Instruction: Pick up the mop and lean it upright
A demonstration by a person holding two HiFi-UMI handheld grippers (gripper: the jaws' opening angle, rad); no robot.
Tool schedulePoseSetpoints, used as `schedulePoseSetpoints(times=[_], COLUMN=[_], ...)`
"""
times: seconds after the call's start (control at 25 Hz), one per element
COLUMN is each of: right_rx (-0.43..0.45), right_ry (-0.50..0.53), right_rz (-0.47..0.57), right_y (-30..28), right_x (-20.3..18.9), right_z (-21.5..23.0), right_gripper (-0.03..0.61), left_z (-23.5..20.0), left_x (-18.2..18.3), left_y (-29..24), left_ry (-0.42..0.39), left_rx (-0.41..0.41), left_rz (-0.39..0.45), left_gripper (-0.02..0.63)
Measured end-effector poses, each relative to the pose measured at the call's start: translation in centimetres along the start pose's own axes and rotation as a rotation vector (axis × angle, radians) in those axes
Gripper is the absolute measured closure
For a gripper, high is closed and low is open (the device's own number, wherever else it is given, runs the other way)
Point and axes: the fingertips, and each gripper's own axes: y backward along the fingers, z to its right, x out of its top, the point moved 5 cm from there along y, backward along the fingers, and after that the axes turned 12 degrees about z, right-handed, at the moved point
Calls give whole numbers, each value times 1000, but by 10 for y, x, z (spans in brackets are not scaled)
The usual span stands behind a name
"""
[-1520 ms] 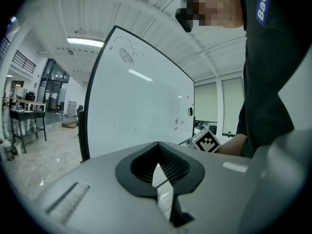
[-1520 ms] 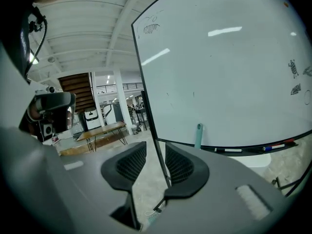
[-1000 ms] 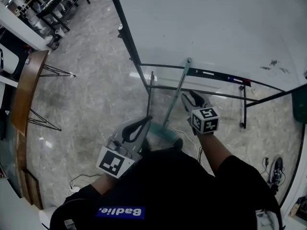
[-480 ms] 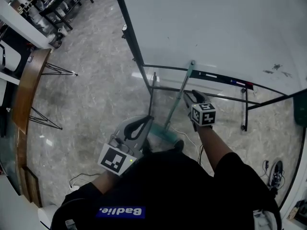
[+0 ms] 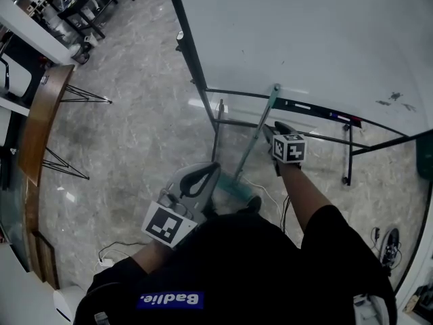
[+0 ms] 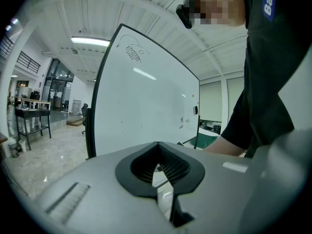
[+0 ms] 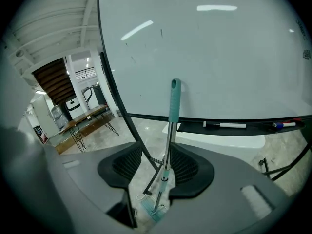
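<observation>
mop (image 7: 174, 104) leans upright against whiteboard (image 7: 229, 57). right gripper (image 7: 156, 152) jaws have just been opening and stand apart round its pole, not pressing it. left gripper (image 6: 158, 145) jaws are closed, empty.

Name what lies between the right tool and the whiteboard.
The mop pole, leaning on the whiteboard; right gripper view shows it between the jaws of the right tool, which have just been opening.

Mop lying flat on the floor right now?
No, in the right gripper view the mop stands nearly upright, its head on the floor and its teal handle rising in front of the whiteboard.
</observation>
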Motion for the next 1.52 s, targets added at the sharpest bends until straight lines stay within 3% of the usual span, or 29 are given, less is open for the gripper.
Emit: schedulePoseSetpoints(times=[0.88, 1.52], right_rx=[-107, -154], right_ry=[-60, -111], right_rz=[-97, -104], right_y=[-54, -90], right_x=[-18, -18], right_z=[29, 38], right_gripper=[393, 393], left_z=[-12, -33], left_x=[-7, -11], left_y=[16, 44], left_ry=[18, 24], left_rx=[45, 113], left_rz=[-30, -68], left_gripper=[594, 594])
